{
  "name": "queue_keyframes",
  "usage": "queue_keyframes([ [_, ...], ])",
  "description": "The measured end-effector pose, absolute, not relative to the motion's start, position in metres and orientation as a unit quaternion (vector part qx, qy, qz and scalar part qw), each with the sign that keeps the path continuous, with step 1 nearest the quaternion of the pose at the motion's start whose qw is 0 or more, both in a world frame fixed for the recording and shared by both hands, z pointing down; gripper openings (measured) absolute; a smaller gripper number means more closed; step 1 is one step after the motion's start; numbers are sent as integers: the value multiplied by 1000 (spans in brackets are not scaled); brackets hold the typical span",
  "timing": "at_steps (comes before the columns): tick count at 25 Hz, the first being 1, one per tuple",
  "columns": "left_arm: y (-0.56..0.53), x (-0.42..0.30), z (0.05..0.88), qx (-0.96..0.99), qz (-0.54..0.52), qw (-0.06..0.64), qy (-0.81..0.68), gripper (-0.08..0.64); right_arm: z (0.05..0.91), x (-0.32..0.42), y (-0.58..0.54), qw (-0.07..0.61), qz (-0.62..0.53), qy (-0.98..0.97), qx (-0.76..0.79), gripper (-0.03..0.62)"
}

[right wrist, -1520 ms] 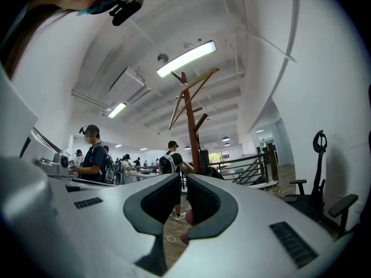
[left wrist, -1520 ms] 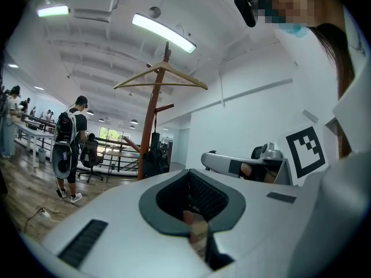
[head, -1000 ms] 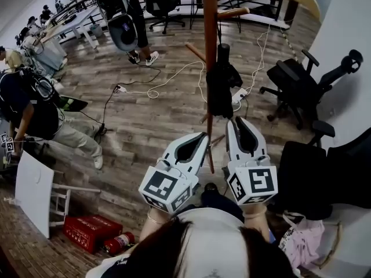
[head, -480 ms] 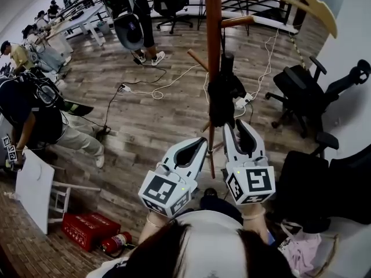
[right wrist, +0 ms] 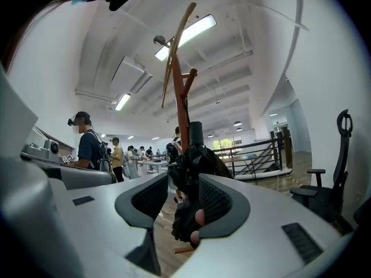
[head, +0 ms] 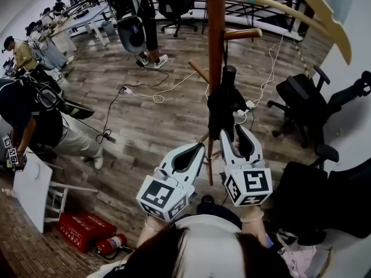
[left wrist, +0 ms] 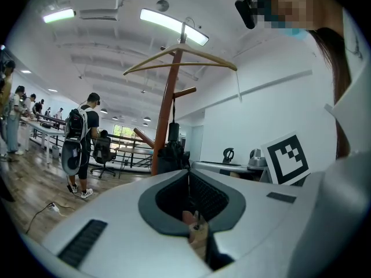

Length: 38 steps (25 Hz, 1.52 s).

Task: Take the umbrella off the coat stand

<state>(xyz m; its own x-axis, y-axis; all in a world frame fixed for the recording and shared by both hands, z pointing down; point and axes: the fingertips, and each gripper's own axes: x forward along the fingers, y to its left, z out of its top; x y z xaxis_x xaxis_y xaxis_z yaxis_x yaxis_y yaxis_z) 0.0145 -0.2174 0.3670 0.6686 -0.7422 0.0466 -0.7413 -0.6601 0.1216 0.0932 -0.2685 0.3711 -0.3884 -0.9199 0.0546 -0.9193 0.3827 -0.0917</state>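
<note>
A folded black umbrella (head: 221,103) hangs upright against the wooden coat stand (head: 214,51), under a side peg. My right gripper (head: 233,131) is level at the umbrella's lower end. Its jaws are opening, and in the right gripper view the umbrella (right wrist: 194,161) stands between them, with the pads not pressing on it. My left gripper (head: 202,146) is lower left of the umbrella, beside the pole, with its tips together and nothing in them. From the left gripper view, the umbrella (left wrist: 173,152) and stand (left wrist: 165,114) lie straight ahead, beyond the gripper (left wrist: 186,171).
A wooden hanger (head: 313,4) sits on top of the stand. Black office chairs (head: 307,103) stand to the right. White cables (head: 156,91) run over the wood floor. A person with a backpack (head: 130,16) stands behind; others are at left. A red box (head: 81,233) lies lower left.
Both grippers have moved forward toward the stand. The right gripper's jaws have spread from nearly shut, and the umbrella's lower end now stands between them.
</note>
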Motion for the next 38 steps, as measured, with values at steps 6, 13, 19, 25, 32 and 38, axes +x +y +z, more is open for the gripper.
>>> queue_keyframes([
  [6,-231,16,369,910,-3,69,-410,9,379,93,-288,-9,-67,836,-545,186],
  [13,-242,16,375,906,-3,73,-417,11,392,93,-302,-18,-85,838,-539,209],
  [19,-252,18,381,904,-1,77,-421,11,404,91,-314,-27,-98,844,-527,235],
  [25,-261,22,385,900,1,81,-428,11,411,93,-325,-44,-97,848,-520,259],
  [32,-269,17,386,897,4,83,-434,11,419,90,-338,-63,-108,847,-517,281],
  [38,-276,17,390,894,5,85,-439,11,425,88,-345,-67,-115,850,-510,284],
])
